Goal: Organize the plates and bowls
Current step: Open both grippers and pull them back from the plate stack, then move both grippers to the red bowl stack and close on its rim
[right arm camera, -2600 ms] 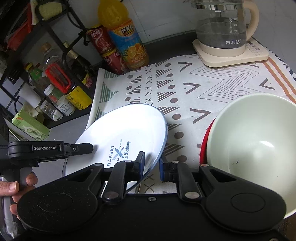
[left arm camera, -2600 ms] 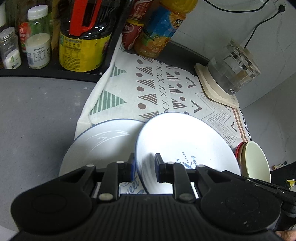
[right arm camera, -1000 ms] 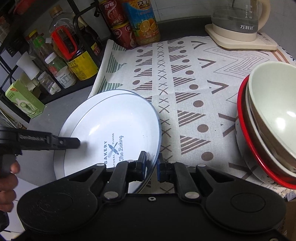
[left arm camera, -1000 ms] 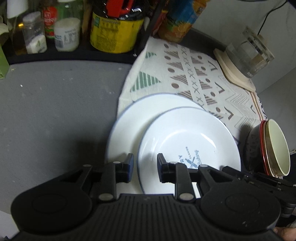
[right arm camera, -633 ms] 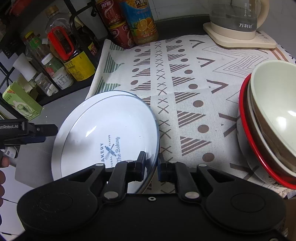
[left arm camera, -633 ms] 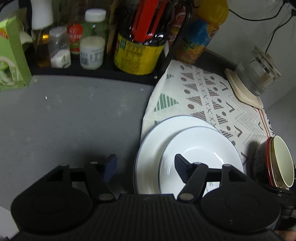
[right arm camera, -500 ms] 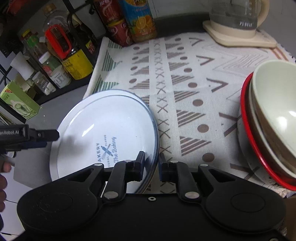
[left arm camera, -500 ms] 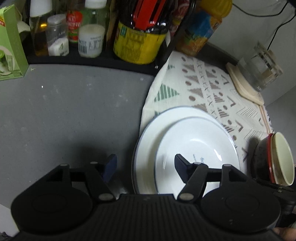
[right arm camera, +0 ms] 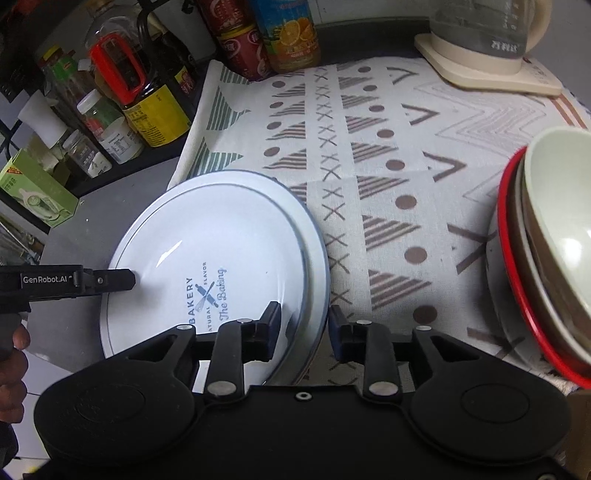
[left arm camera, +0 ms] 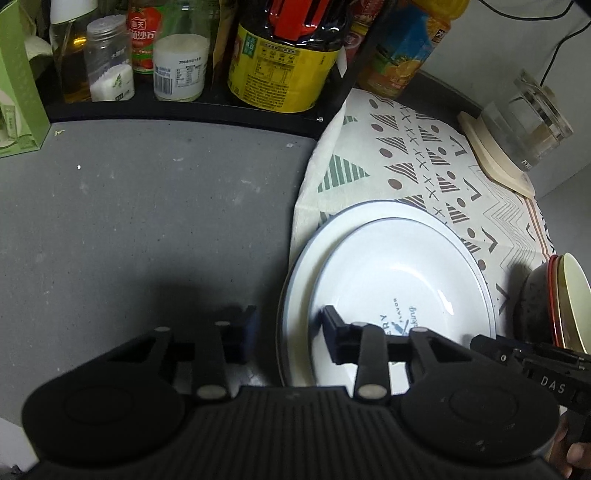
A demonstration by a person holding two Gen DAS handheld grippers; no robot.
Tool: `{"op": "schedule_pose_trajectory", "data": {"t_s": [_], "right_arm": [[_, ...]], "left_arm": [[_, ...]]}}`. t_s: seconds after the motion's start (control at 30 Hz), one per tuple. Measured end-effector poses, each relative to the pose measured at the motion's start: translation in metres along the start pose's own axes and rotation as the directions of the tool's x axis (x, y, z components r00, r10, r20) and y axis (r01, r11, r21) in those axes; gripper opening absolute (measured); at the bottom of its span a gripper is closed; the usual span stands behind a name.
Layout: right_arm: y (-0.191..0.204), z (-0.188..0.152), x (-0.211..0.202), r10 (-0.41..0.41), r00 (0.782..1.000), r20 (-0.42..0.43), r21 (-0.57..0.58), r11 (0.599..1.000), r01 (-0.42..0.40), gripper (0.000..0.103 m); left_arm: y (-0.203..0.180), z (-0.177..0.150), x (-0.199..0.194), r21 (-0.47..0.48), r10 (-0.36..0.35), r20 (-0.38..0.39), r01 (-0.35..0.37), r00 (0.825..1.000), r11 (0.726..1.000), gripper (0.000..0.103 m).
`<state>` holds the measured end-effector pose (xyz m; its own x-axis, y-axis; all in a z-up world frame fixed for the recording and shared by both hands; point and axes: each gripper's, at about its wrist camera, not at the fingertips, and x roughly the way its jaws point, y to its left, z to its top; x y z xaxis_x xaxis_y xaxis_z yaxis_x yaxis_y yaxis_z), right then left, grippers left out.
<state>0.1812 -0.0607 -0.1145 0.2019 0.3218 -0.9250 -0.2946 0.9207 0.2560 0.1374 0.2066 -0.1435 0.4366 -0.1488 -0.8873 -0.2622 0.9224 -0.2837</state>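
Note:
A small white plate (left arm camera: 399, 280) (right arm camera: 221, 236) printed "BAKERY" lies flat inside a larger white plate (left arm camera: 299, 280) (right arm camera: 314, 236) at the cloth's left edge. My left gripper (left arm camera: 290, 325) straddles the plates' left rims; its jaws are closing but the pads stand clear of the rims. My right gripper (right arm camera: 303, 317) straddles the right rims, and its jaws are opening, also off the plate. A stack of bowls (left arm camera: 569, 295) (right arm camera: 546, 240), cream inside brown inside red-rimmed, stands to the right on the cloth.
A patterned cloth (right arm camera: 406, 140) covers the right of the grey counter (left arm camera: 147, 221). A glass kettle (left arm camera: 528, 122) (right arm camera: 480, 29) sits at the back right. A black rack with bottles and jars (left arm camera: 280, 66) and a green box (right arm camera: 37, 188) line the back left.
The small plate, held tilted by both grippers, now lies flat on the larger plate. The left jaws let go, spread wide, then narrowed. The right jaws have parted from the rim.

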Motion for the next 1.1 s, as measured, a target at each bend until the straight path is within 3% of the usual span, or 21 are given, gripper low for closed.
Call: {"op": "schedule_pose_trajectory", "data": {"t_s": [0.17, 0.63, 0.73, 0.8, 0.97, 1.1], "right_arm": [[0.0, 0.006, 0.002, 0.01, 1.0, -0.003, -0.018, 1.0, -0.01, 0.032], [-0.005, 0.008, -0.02, 0.071, 0.997, 0.035, -0.007, 0.997, -0.071, 0.035], [-0.004, 0.015, -0.037, 0.112, 0.991, 0.078, -0.021, 0.994, -0.111, 0.049], [-0.004, 0.021, -0.05, 0.129, 0.985, 0.115, -0.033, 0.992, -0.126, 0.057], [-0.015, 0.035, -0.075, 0.161, 0.972, 0.171, -0.052, 0.987, -0.154, 0.074], [-0.031, 0.04, -0.09, 0.158, 0.966, 0.203, -0.072, 0.987, -0.146, 0.088]], "left_arm": [[-0.003, -0.001, 0.001, -0.007, -0.005, -0.013, 0.005, 1.0, 1.0, 0.023], [-0.009, 0.004, 0.001, -0.01, 0.04, -0.048, -0.04, 0.998, 0.999, 0.024], [-0.013, 0.007, -0.001, -0.013, 0.072, -0.065, -0.073, 0.995, 0.997, 0.037], [-0.02, 0.009, -0.006, 0.003, 0.104, -0.05, -0.104, 0.993, 0.995, 0.059], [-0.035, 0.011, -0.023, -0.015, 0.132, 0.002, -0.132, 0.991, 0.991, 0.072], [-0.058, 0.008, -0.037, -0.032, 0.139, 0.053, -0.137, 0.989, 0.99, 0.073]]}}
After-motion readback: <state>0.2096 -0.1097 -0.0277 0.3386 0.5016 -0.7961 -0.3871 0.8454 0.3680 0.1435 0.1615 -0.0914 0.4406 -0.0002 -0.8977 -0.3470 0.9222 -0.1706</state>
